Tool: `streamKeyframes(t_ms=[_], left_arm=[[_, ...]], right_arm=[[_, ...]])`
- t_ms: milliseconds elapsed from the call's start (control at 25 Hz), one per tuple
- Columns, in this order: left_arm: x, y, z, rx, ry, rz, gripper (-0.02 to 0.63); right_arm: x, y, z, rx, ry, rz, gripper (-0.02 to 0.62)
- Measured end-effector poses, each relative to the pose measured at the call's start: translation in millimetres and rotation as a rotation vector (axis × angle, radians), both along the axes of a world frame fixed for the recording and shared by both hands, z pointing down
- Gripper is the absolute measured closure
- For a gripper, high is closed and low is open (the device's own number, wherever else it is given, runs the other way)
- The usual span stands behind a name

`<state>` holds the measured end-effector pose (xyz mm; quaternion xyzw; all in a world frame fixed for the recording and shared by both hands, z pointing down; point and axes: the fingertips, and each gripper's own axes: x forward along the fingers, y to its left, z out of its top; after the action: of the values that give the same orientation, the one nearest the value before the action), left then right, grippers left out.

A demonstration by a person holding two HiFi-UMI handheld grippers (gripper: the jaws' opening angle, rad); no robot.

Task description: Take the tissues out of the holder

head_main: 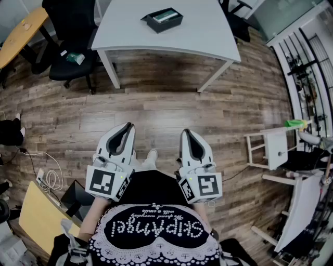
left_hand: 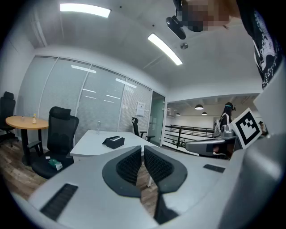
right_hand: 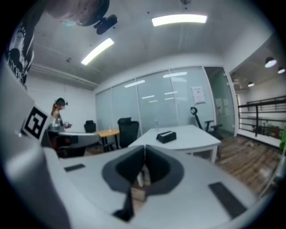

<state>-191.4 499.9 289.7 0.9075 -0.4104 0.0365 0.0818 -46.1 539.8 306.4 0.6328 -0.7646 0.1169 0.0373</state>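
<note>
You hold the left tongs and right tongs closed and empty, well apart from the tissue holder on the white counter.

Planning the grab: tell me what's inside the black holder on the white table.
A pale tissue pack lies in the black holder. Anything beneath it is hidden by the pack and the holder's walls.
</note>
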Motion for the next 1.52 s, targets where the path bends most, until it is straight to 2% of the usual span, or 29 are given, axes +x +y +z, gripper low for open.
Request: streamKeyframes(t_ms=[800,1040,1520], left_arm=[[17.7,-4.0,-3.0,-0.001,-0.001,-0.002,0.563],[24.6,-3.0,-3.5,0.0,-0.003,-0.013,0.563],[36.8,-12.4,0.5,-0.015,-0.013,-0.012,0.563]], right_arm=[[14.6,-3.5,-3.0,0.019,-0.02,-0.023,0.561],[17.8,-1.7,2.2,0.0,-0.034,-0.062,0.56],[24.5,-9.2,15.0,-0.028,-0.059,-0.074,0.56]])
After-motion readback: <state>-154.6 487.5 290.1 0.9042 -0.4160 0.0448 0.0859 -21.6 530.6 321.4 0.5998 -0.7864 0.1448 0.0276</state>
